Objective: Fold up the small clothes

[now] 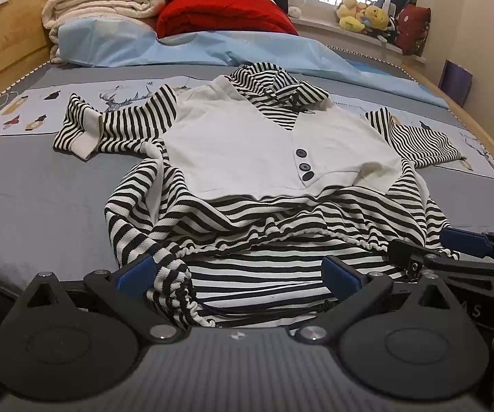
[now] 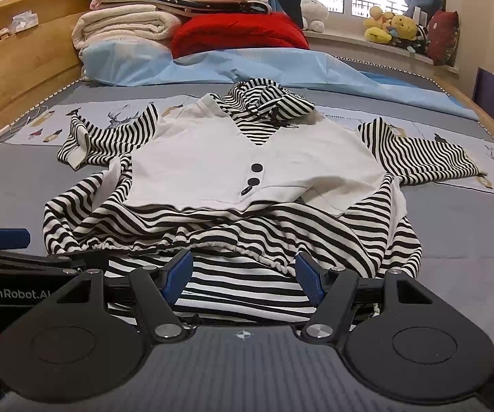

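A small black-and-white striped hooded top (image 1: 247,144) (image 2: 212,164) with a white vest front and three dark buttons lies face up on the grey bed (image 1: 41,185) (image 2: 460,240), sleeves spread to both sides. Its gathered striped hem faces me. My left gripper (image 1: 238,271) is open at the hem's left part, with a bunched corner of the hem against its left pad (image 1: 137,271). My right gripper (image 2: 243,274) is open over the hem further right, striped cloth lying between its blue pads. Each gripper shows in the other's view, the right gripper (image 1: 436,245) and the left gripper (image 2: 41,250).
At the head of the bed are folded cream blankets (image 1: 102,3) (image 2: 126,24), a red cushion (image 1: 223,13) (image 2: 240,31) and a light blue sheet (image 1: 178,48) (image 2: 212,65). A wooden bed frame (image 1: 3,34) runs along the left. Plush toys (image 1: 363,13) sit on the window sill.
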The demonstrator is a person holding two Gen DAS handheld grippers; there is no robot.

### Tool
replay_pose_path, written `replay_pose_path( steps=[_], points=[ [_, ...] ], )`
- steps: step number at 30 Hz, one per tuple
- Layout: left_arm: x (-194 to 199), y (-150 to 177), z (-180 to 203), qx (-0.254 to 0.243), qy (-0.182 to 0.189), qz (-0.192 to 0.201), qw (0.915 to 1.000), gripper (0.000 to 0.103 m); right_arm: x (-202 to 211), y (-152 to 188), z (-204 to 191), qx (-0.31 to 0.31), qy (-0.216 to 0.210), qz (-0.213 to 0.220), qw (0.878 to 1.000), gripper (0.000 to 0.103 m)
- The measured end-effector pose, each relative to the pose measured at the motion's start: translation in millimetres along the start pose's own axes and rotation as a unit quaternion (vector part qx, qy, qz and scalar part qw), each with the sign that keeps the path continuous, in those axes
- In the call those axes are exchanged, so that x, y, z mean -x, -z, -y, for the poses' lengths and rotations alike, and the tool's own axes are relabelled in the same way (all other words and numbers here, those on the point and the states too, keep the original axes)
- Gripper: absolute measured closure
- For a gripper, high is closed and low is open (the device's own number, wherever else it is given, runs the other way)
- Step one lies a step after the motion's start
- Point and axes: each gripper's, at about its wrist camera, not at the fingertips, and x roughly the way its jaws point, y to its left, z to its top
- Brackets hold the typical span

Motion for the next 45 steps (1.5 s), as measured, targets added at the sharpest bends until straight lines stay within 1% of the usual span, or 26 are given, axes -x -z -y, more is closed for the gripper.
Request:
replay_pose_path(
  steps=[5, 30, 33, 35, 37, 39, 40, 41, 42, 43, 44, 45],
  points=[
    [-1.4, 0.8, 1.7, 0.001, 0.003, -0.004, 1.0000, 0.001, -0.4, 1.3, -0.2, 0.004, 0.005, -0.001, 1.000, 0.035],
    [-6.3, 2.4, 2.7, 0.001, 0.000, -0.010, 0.9999, 0.001, -2.7, 1.2, 2.7, -0.003, 0.001, -0.006, 1.000, 0.035],
    [-5.5, -1.4, 0.5, 0.002, 0.001, -0.008, 1.0000, 0.001, -2.4, 0.8, 2.9, -0.001, 0.002, -0.005, 1.000, 0.035],
    [0.5, -12.6, -10.4, 0.014, 0.003, 0.007, 0.9999, 0.000, 0.8, -2.4, 4.8, 0.004, 0.014, 0.011, 1.000, 0.036],
    [8.9, -31.3, -28.2, 0.018, 0.008, 0.033, 0.9993, 0.000, 13.4, -11.0, 14.3, -0.003, 0.034, 0.053, 0.998, 0.044],
    [15.3, -54.0, -46.4, -0.001, 0.017, 0.063, 0.9978, 0.003, 28.6, -23.5, 31.4, -0.009, 0.047, 0.105, 0.993, 0.052],
    [16.6, -65.8, -54.9, -0.025, 0.020, 0.080, 0.9963, 0.010, 32.8, -30.4, 41.2, -0.005, 0.051, 0.125, 0.991, 0.056],
    [16.6, -74.9, -60.6, -0.049, 0.018, 0.090, 0.9946, 0.023, 34.2, -38.2, 52.4, 0.001, 0.051, 0.140, 0.989, 0.062],
    [14.0, -84.5, -67.1, -0.067, 0.018, 0.092, 0.9933, 0.031, 32.6, -44.1, 62.1, 0.008, 0.047, 0.145, 0.988, 0.065],
    [10.0, -93.2, -74.2, -0.078, 0.029, 0.087, 0.9927, 0.048, 28.3, -50.0, 71.6, 0.017, 0.042, 0.144, 0.989, 0.066],
    [4.0, -100.3, -81.2, -0.087, 0.049, 0.079, 0.9919, 0.067, 22.8, -54.5, 79.8, 0.023, 0.035, 0.140, 0.989, 0.067],
    [-2.8, -103.9, -86.1, -0.096, 0.066, 0.071, 0.9907, 0.072, 15.6, -57.9, 87.9, 0.028, 0.024, 0.133, 0.990, 0.067]
  ],
)
